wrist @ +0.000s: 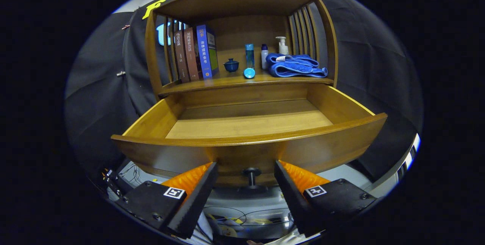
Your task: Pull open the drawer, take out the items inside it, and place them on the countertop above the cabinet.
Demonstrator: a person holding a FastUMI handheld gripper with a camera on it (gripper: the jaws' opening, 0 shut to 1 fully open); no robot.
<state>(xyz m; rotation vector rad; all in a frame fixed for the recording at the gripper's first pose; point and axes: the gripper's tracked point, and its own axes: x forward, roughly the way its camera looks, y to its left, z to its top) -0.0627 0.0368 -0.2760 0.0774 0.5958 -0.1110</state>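
Two fingers of the gripper [246, 186] sit spread apart, nothing clamped; the drawer knob [251, 173] stands in the gap betw. them, touching neither. Knob is dark, on a short stem, fixed to the curved front panel of the drawer [197, 153]. Drawer is pulled well out twd the fingers, wooden, w/ sloping side walls and a pale bare floor showing inside.

Beyond the drawer, the countertop [227, 83] runs along the cabinet's top, under an open shelf hood w/ slatted sides. On it, left to right: a row of upright books [195, 53] leaning on the left slats; a small dark blue lidded cup [231, 65]; a tall blue bottle [249, 56] w/ a round blue cap [249, 73] lying just in front, at the counter edge; a white bottle w/ dark cap [264, 57]; a white pump bottle [282, 45] behind a folded blue towel [295, 67] by the right slats.

Below the fingers, cables [227, 214] on a pale floor.
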